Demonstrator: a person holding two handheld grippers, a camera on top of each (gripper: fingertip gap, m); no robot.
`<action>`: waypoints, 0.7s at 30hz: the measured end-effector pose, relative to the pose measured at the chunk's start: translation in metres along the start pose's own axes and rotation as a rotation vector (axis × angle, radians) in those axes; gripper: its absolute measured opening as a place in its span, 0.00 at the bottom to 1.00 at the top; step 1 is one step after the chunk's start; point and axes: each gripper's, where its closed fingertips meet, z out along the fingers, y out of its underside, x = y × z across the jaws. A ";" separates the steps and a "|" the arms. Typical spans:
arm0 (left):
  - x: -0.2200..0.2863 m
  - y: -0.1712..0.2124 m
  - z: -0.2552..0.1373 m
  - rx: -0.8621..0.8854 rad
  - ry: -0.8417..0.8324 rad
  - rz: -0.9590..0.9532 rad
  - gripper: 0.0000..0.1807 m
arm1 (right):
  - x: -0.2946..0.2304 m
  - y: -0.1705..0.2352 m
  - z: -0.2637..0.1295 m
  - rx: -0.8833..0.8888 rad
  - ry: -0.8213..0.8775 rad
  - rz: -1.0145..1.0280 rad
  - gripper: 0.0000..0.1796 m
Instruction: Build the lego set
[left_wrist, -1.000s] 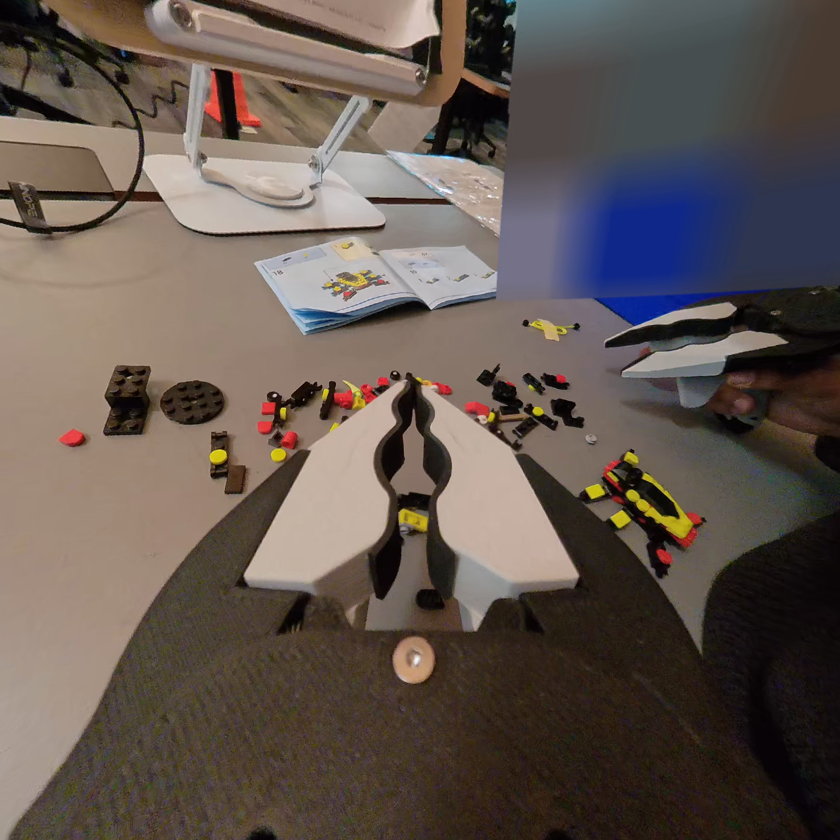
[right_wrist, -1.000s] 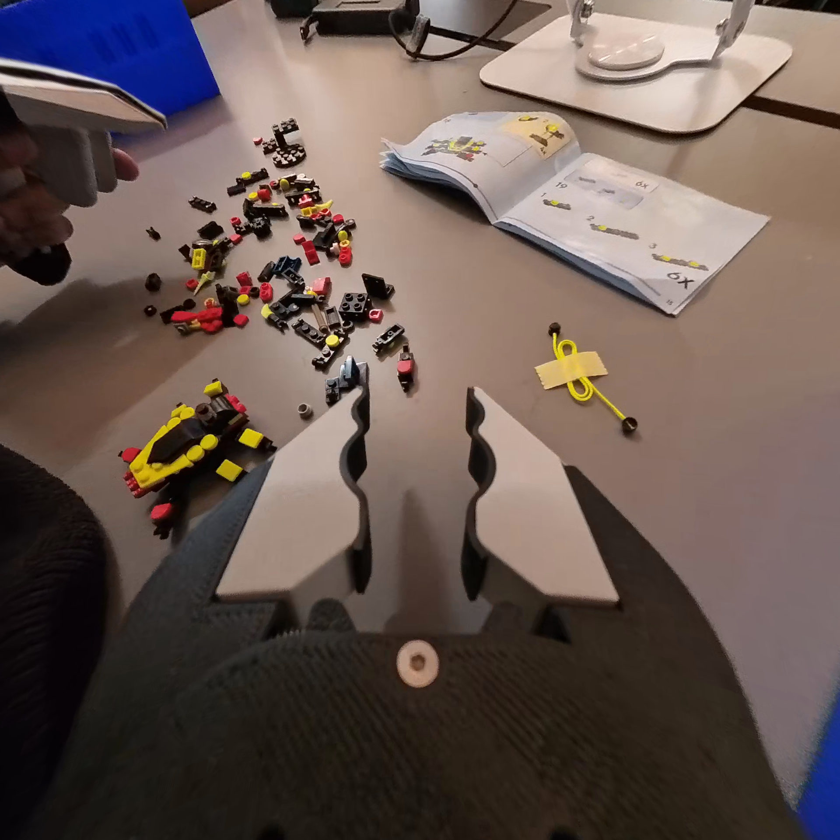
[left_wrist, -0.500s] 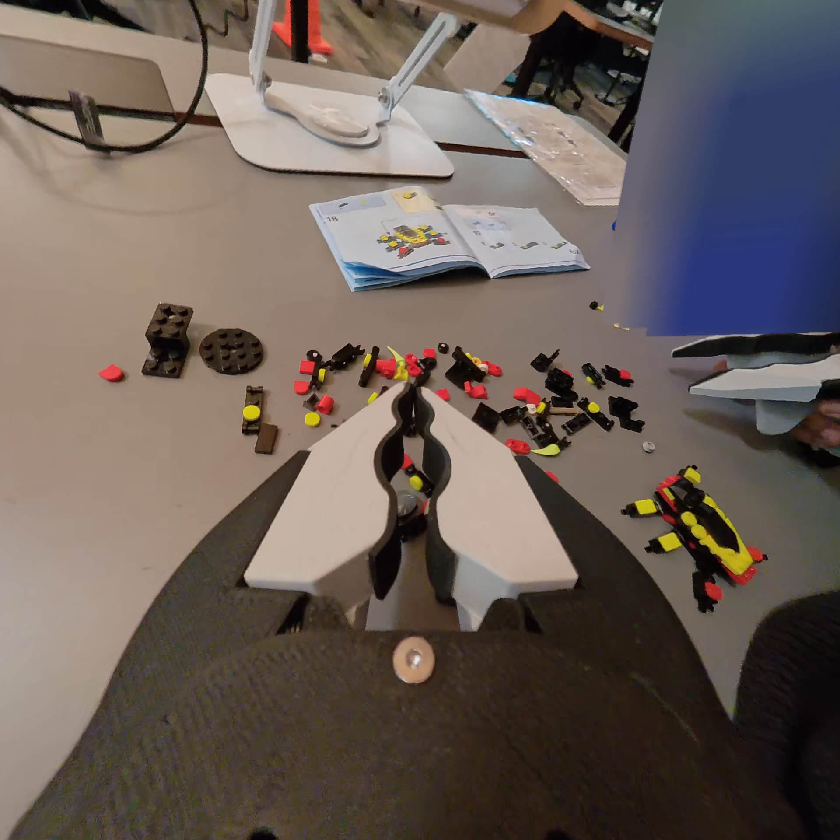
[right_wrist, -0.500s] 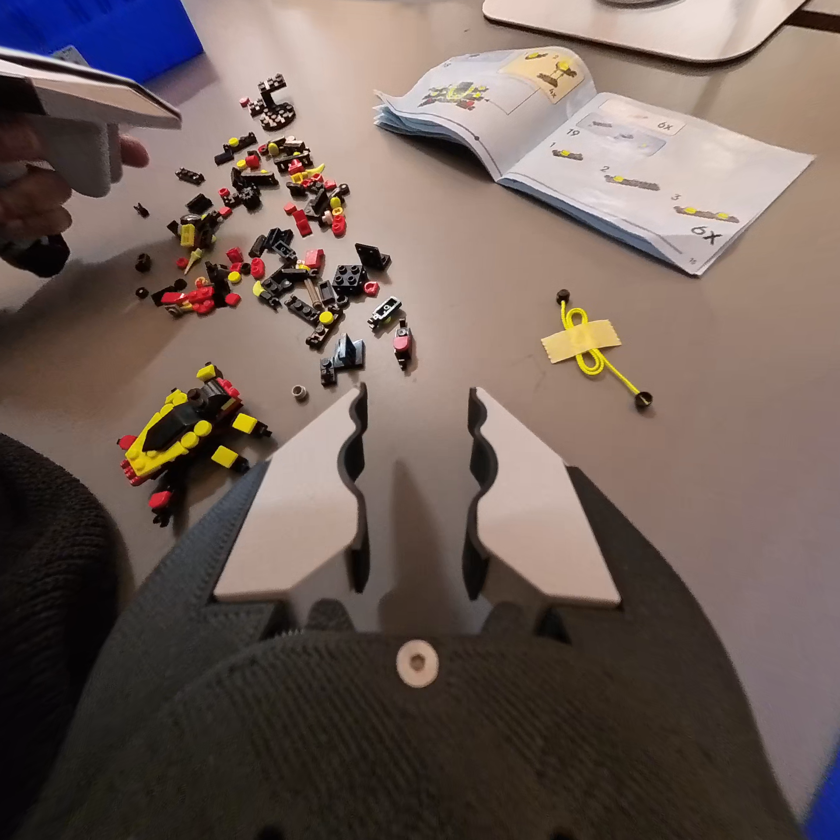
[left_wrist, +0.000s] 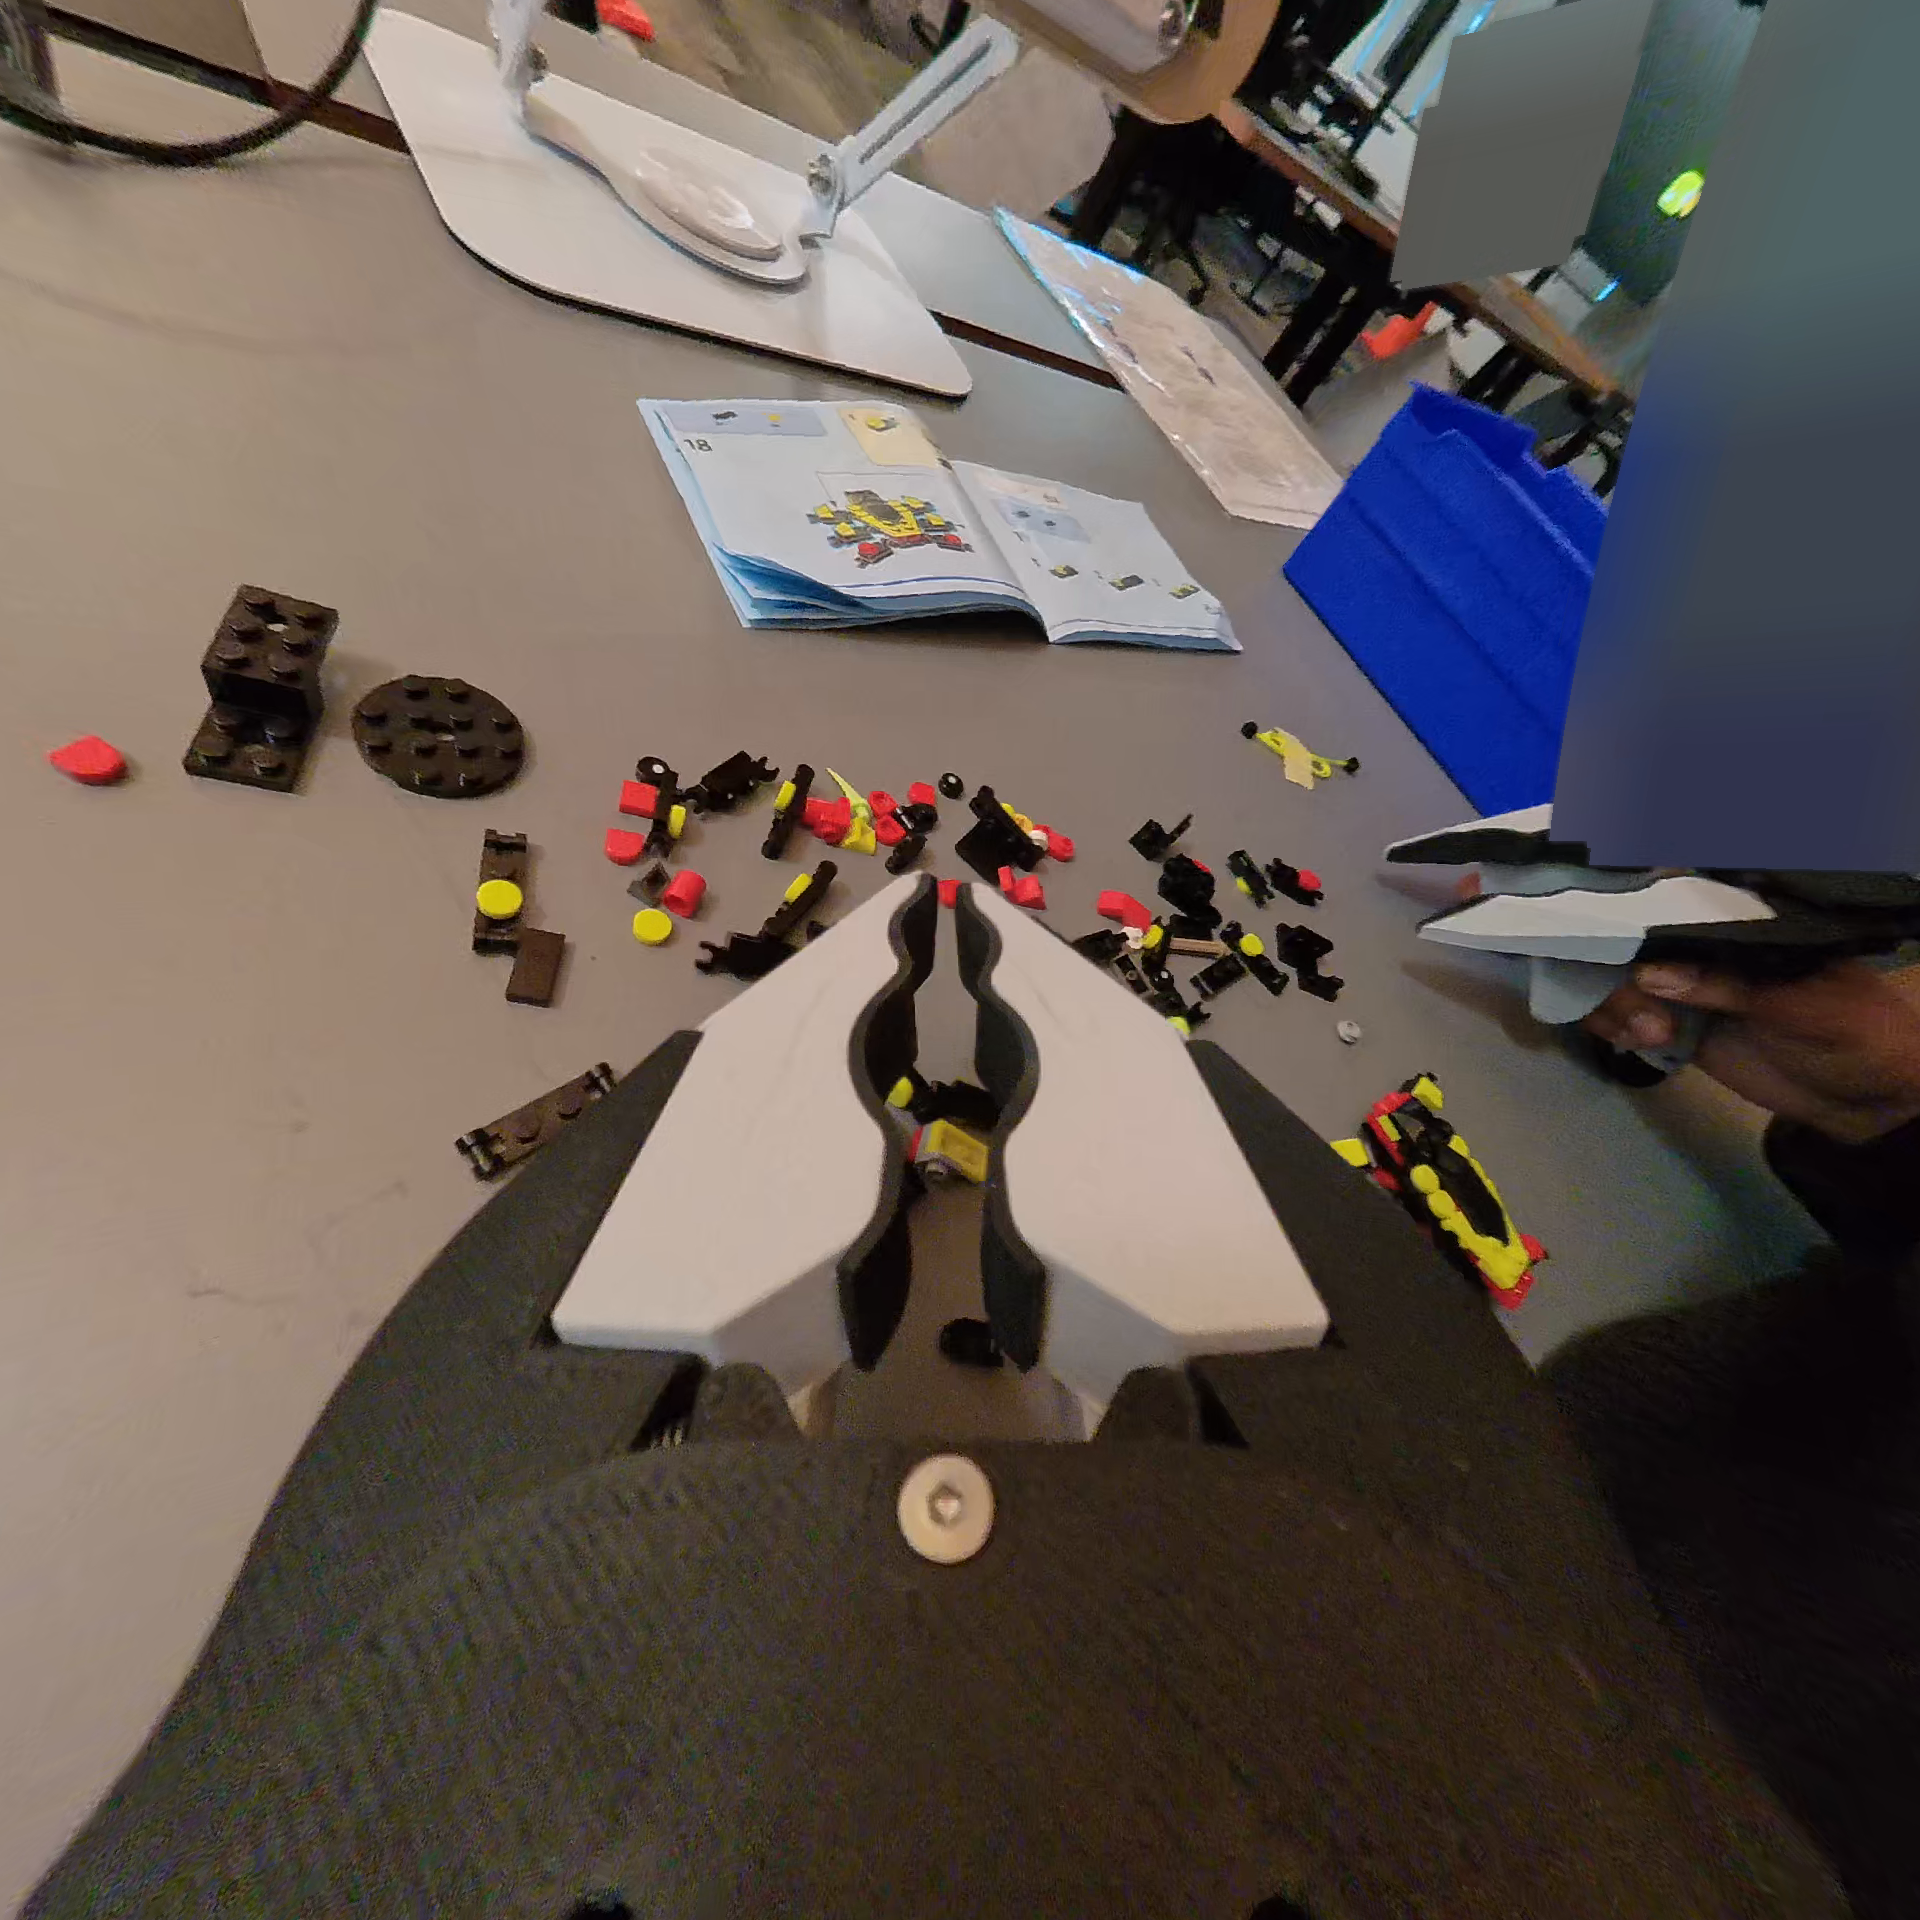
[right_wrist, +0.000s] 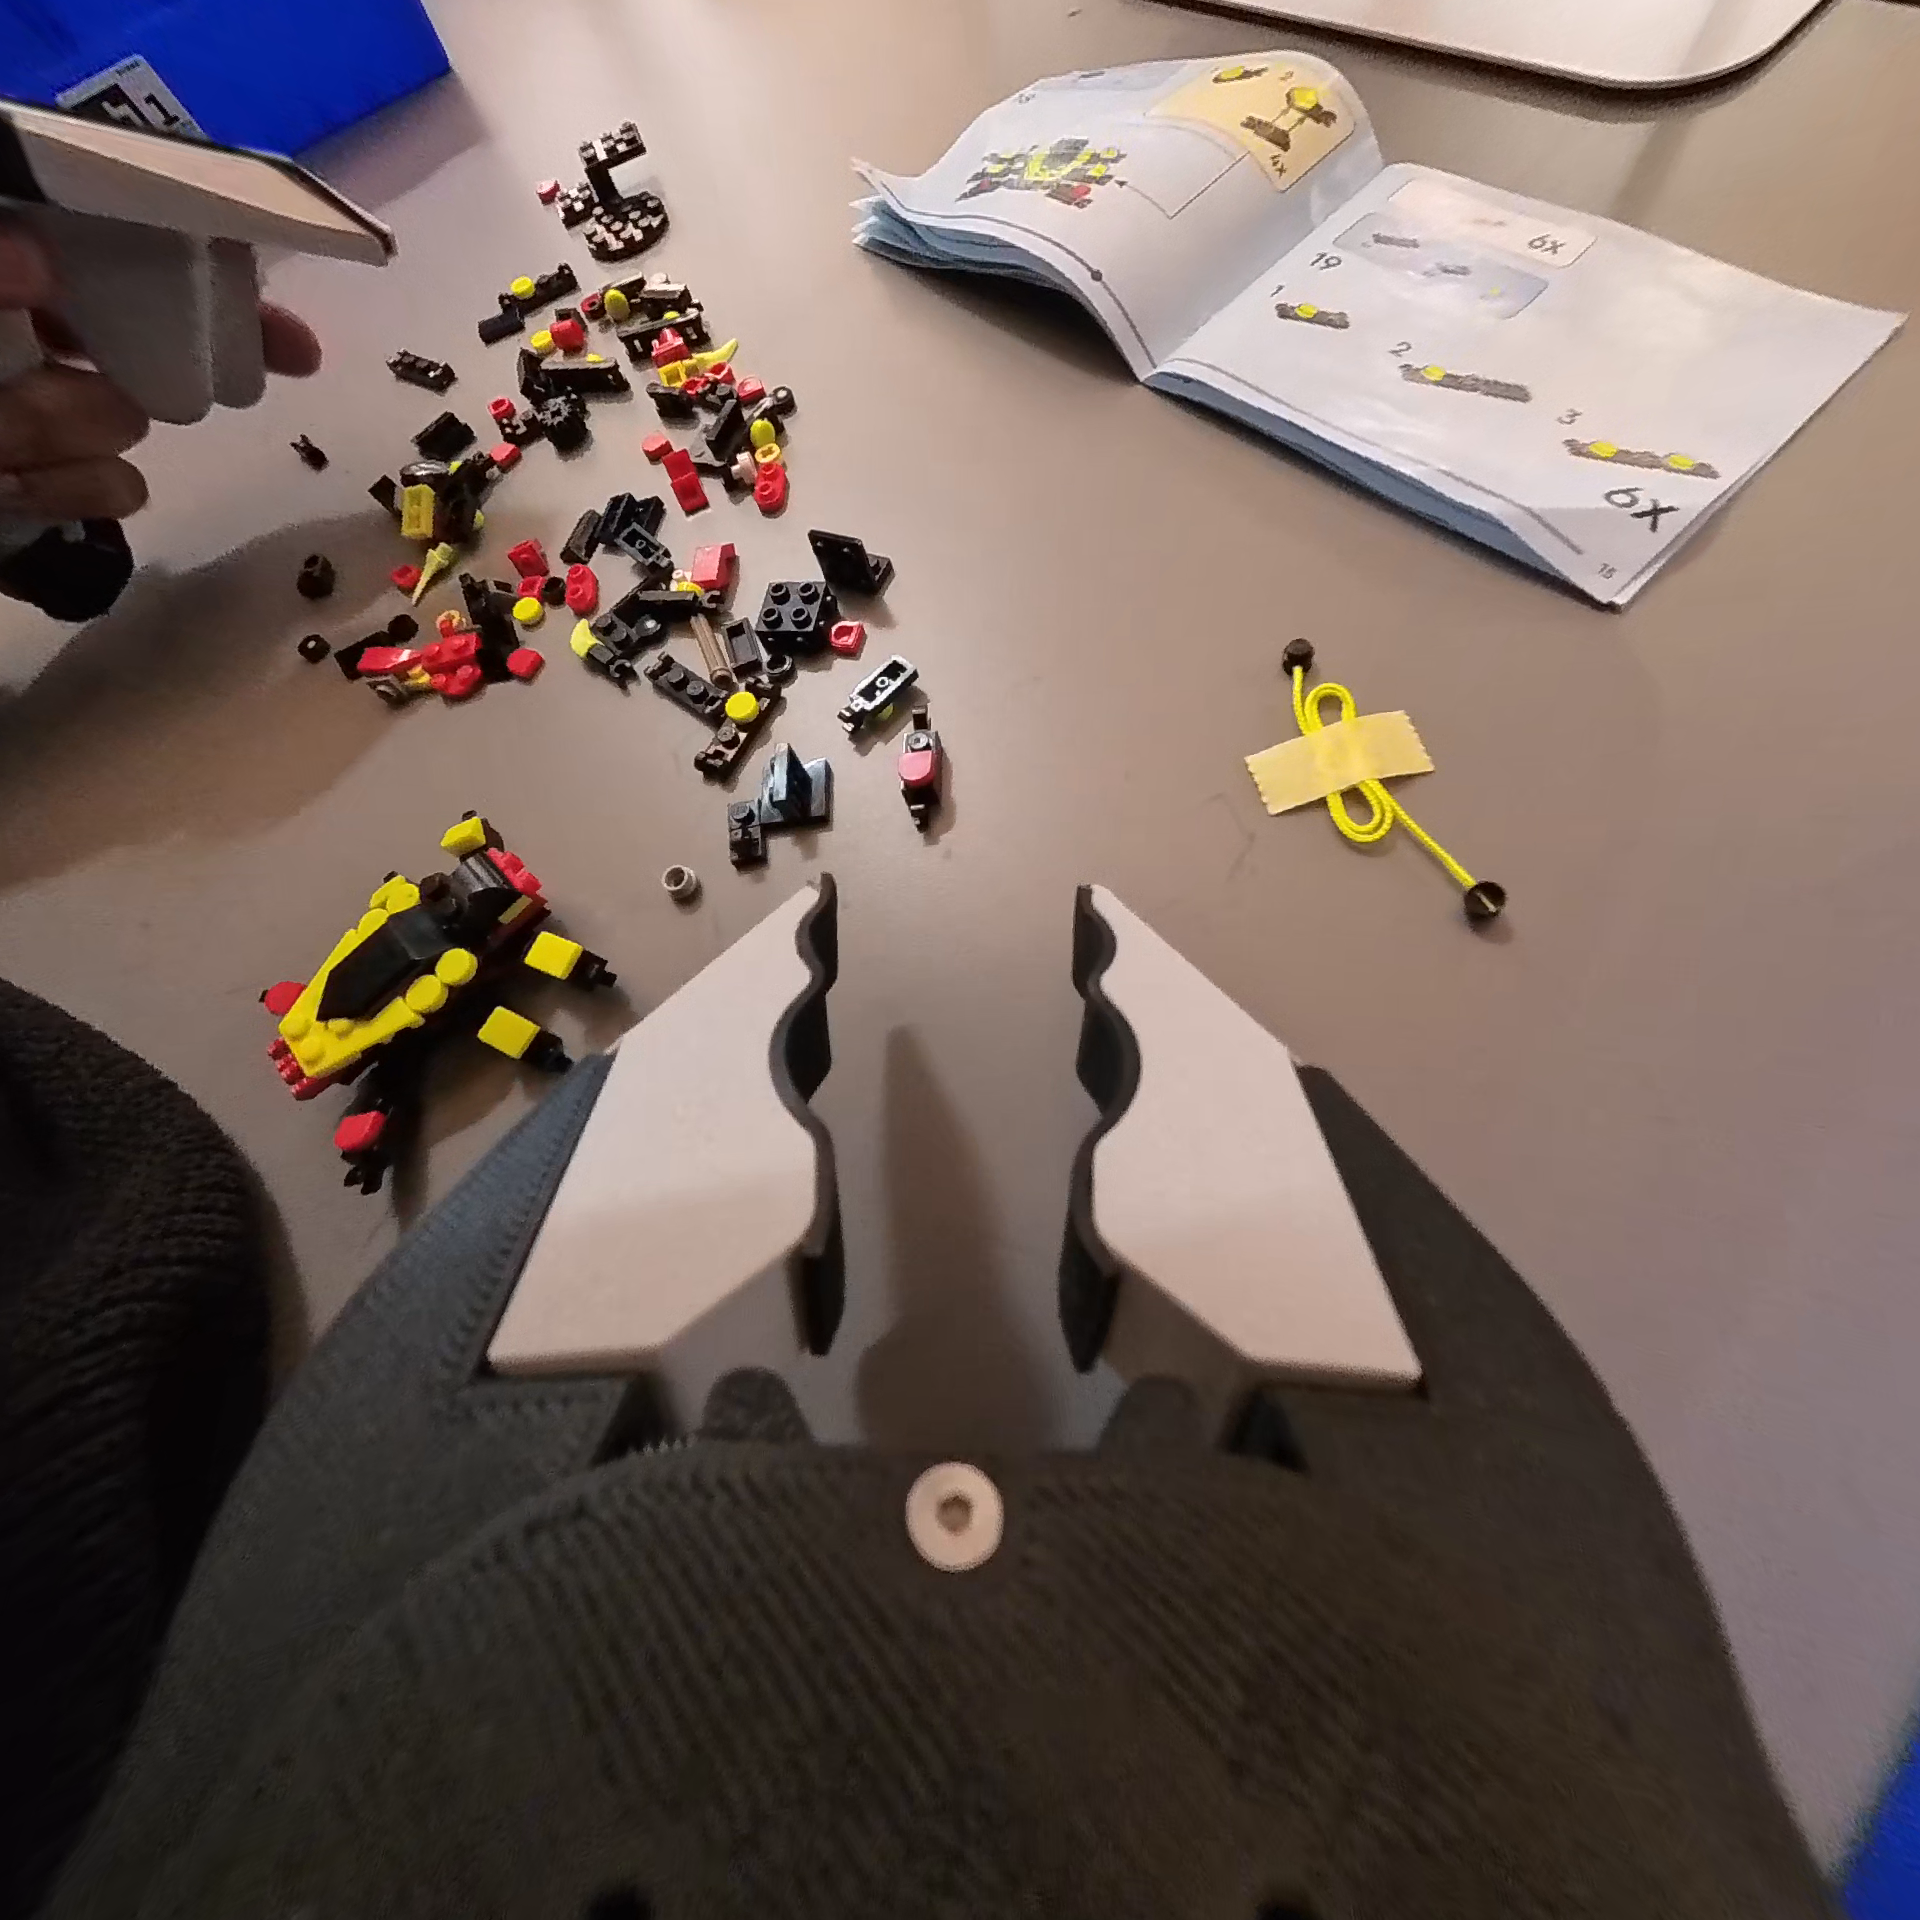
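Hovering over the scattered loose Lego pieces (left_wrist: 935, 883), the left gripper (left_wrist: 940, 894) has its tips nearly together, gripping nothing. The right gripper (right_wrist: 951, 904) is spread wide and empty, just beside the yellow-and-black partly built model (right_wrist: 416, 987) on the grey table (right_wrist: 1351, 1039).

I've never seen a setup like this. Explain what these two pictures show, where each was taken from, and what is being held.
A person holds a two-finger gripper in each hand; a camera on each looks forward along its fingers. The left wrist view shows the left gripper, nearly shut with nothing clearly held. The right wrist view shows the right gripper, open and empty above the grey table. On the table lie loose lego pieces, a part-built yellow, black and red model, an open instruction booklet and a taped yellow cord.
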 end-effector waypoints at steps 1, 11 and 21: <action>-0.001 0.000 0.000 0.001 0.012 -0.024 0.01 | 0.000 0.000 0.000 -0.003 -0.001 0.002 0.25; -0.015 0.001 -0.003 0.018 0.049 -0.211 0.01 | 0.001 0.001 0.001 -0.007 -0.008 0.014 0.25; -0.013 0.006 0.000 -0.006 0.060 -0.226 0.01 | 0.001 0.002 0.001 -0.013 -0.013 0.023 0.24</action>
